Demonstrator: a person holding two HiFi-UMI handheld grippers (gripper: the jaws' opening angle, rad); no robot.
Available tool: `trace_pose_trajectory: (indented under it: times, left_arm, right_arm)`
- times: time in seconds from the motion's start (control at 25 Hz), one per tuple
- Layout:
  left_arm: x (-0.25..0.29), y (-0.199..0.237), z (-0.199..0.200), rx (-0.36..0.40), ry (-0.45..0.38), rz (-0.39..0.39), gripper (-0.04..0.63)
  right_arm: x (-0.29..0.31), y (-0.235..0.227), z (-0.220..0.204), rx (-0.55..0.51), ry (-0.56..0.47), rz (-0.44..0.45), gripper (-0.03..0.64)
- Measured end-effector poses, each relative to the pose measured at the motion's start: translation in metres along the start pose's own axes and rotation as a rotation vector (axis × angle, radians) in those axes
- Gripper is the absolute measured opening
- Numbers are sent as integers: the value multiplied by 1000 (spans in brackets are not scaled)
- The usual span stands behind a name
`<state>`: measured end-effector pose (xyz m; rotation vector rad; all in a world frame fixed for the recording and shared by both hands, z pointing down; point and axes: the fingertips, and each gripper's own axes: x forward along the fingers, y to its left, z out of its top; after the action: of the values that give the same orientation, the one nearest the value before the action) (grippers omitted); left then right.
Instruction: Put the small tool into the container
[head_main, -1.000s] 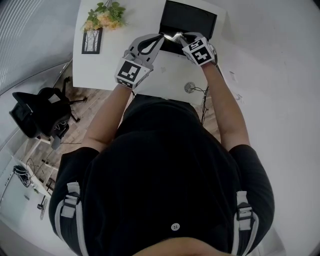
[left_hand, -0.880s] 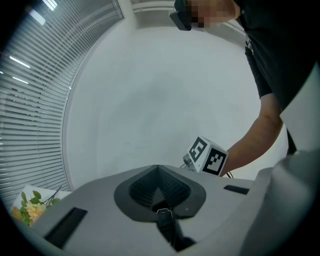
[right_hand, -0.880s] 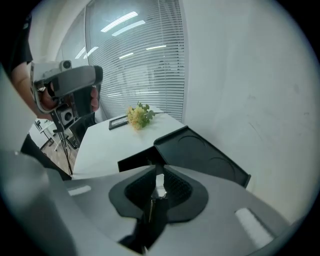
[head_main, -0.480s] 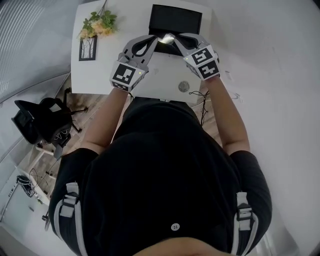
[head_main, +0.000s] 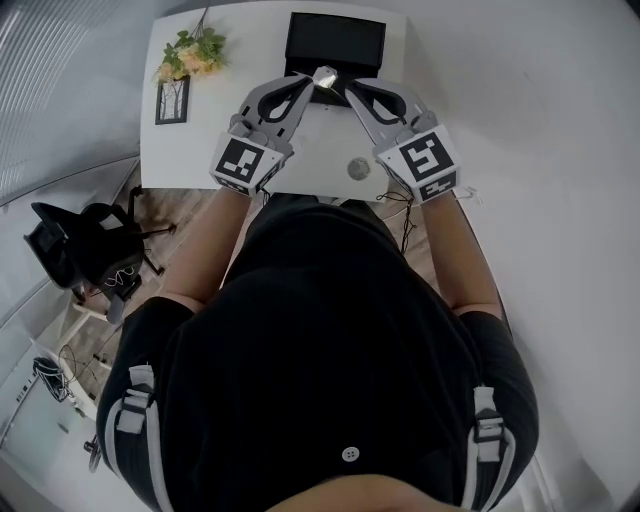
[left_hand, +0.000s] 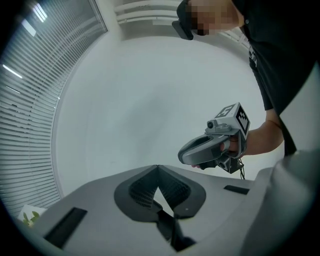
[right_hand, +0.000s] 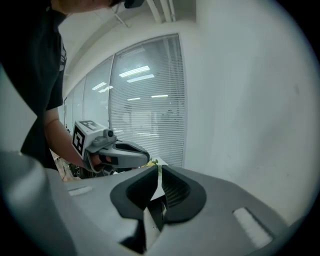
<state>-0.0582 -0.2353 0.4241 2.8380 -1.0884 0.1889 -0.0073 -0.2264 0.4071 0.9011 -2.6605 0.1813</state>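
In the head view a black open container (head_main: 335, 40) stands at the far edge of the white table (head_main: 220, 125). A small shiny metal tool (head_main: 323, 76) hangs just in front of the container's near rim, where the tips of both grippers meet. My right gripper (head_main: 342, 86) looks shut on it, and in the right gripper view (right_hand: 159, 169) a pale metal strip shows between the jaws. My left gripper (head_main: 308, 88) points at the tool from the left. Its jaws (left_hand: 158, 167) touch at the tips with nothing between them.
A bunch of flowers (head_main: 198, 50) and a small framed picture (head_main: 172, 100) lie on the table's left part. A round cable port (head_main: 358, 168) sits near the front edge. A black chair (head_main: 85, 240) stands on the floor to the left. Window blinds (right_hand: 145, 105) line one wall.
Both grippers have drawn back towards me and risen. The tool has moved from over the container's inside to its near rim, and the right gripper's marker cube has come nearer.
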Motion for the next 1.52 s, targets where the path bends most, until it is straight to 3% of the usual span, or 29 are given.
trace_pose_trajectory:
  times: [0.2, 0.44, 1.52]
  left_arm:
    - [-4, -22, 14, 12, -22, -26, 8]
    - [-6, -34, 18, 15, -29, -34, 8]
    - [-3, -23, 26, 16, -28, -8, 8]
  right_arm:
    - [-22, 12, 14, -10, -135, -15, 12]
    - [-32, 11, 8, 9, -207, -54, 12]
    - [-34, -5, 11, 31, -240, -97, 11]
